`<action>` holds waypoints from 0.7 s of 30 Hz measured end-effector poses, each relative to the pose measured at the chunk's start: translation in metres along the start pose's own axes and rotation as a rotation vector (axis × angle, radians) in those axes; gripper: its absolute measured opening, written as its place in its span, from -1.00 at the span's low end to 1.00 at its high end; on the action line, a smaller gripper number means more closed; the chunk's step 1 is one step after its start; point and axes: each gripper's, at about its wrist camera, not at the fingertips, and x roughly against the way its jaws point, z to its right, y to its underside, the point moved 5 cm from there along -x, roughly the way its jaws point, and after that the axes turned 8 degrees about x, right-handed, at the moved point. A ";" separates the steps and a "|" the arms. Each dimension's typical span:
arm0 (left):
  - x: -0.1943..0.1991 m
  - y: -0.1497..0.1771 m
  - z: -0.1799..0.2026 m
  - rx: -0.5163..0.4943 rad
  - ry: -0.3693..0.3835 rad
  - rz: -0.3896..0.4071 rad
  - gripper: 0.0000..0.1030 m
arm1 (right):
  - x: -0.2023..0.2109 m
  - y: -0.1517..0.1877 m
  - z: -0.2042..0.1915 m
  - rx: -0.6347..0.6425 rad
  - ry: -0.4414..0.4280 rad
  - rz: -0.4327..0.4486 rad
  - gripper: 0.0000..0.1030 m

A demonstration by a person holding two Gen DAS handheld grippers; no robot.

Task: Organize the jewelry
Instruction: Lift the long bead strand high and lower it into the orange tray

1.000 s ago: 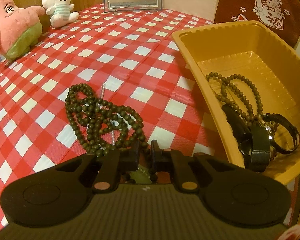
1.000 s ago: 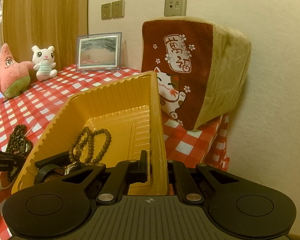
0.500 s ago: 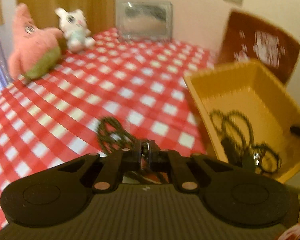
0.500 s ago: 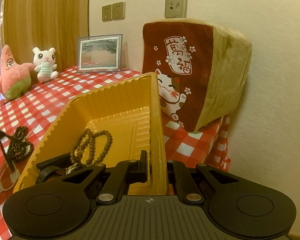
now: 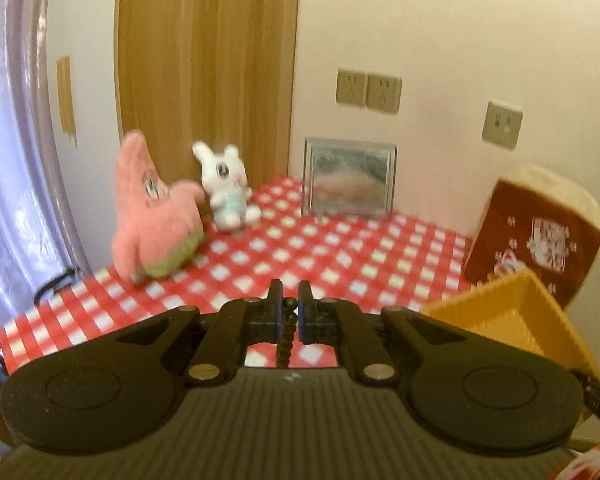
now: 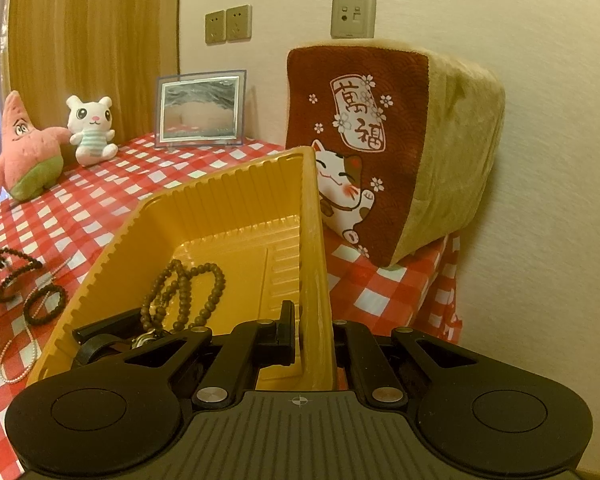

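- The left gripper (image 5: 288, 309) is pinching a dark bead necklace (image 5: 285, 340) between its nearly closed fingers; the strand is hanging straight down from the tips, so its long axis is running vertically, toward 6 o'clock in the left wrist view.
- The yellow plastic tray (image 5: 520, 316) is sitting at about 4 o'clock from those fingers, near but not under the hanging beads, so the coming move is probably a carry rightward until the strand is dangling over the tray floor.
- The right gripper (image 6: 310, 334) is clamping the tray's near wall (image 6: 316, 280), one finger inside and one outside, steadying it on the table (image 6: 100, 216).
- Inside the tray, a brown bead strand (image 6: 188, 292) is lying at 10 o'clock from the right fingers, beside what looks like a black wristband, though that corner is half hidden.
- More beads (image 6: 16, 276) and a pale pearl string (image 6: 16, 360) are waiting on the checked cloth at 9 o'clock, nearer the left hand.
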 end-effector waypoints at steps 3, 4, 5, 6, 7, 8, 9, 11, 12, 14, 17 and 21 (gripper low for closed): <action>0.012 -0.020 -0.001 -0.008 0.004 0.041 -0.89 | 0.001 -0.001 -0.001 0.003 0.000 0.003 -0.89; 0.016 -0.027 -0.002 -0.010 0.005 0.054 -0.89 | 0.000 -0.001 -0.001 0.001 0.000 0.003 -0.89; 0.020 -0.031 -0.002 -0.012 0.007 0.063 -0.89 | 0.000 -0.001 -0.001 0.001 0.000 0.003 -0.89; 0.023 -0.036 -0.002 -0.012 0.007 0.073 -0.89 | 0.000 -0.001 -0.001 0.002 0.000 0.004 -0.89; 0.027 -0.041 -0.003 -0.013 0.007 0.082 -0.89 | 0.000 -0.001 -0.001 0.002 0.000 0.004 -0.89; 0.030 -0.045 -0.003 -0.015 0.006 0.092 -0.89 | 0.000 -0.001 -0.001 0.002 0.000 0.004 -0.89; 0.033 -0.050 -0.003 -0.018 0.003 0.101 -0.89 | 0.000 -0.001 -0.001 0.002 -0.001 0.004 -0.89; 0.040 -0.059 -0.003 -0.020 0.004 0.119 -0.89 | 0.000 -0.001 -0.001 0.002 -0.001 0.005 -0.89; 0.043 -0.063 -0.003 -0.022 0.006 0.128 -0.89 | 0.001 -0.002 -0.001 0.003 -0.001 0.005 -0.89; 0.048 -0.070 -0.002 -0.029 0.015 0.140 -0.89 | 0.001 -0.002 -0.002 0.005 -0.002 0.007 -0.89; 0.056 -0.081 0.000 -0.041 0.026 0.160 -0.89 | 0.002 -0.003 -0.002 0.005 -0.002 0.008 -0.89; 0.066 -0.100 0.004 -0.049 0.041 0.190 -0.89 | 0.003 -0.003 -0.003 0.005 -0.003 0.010 -0.89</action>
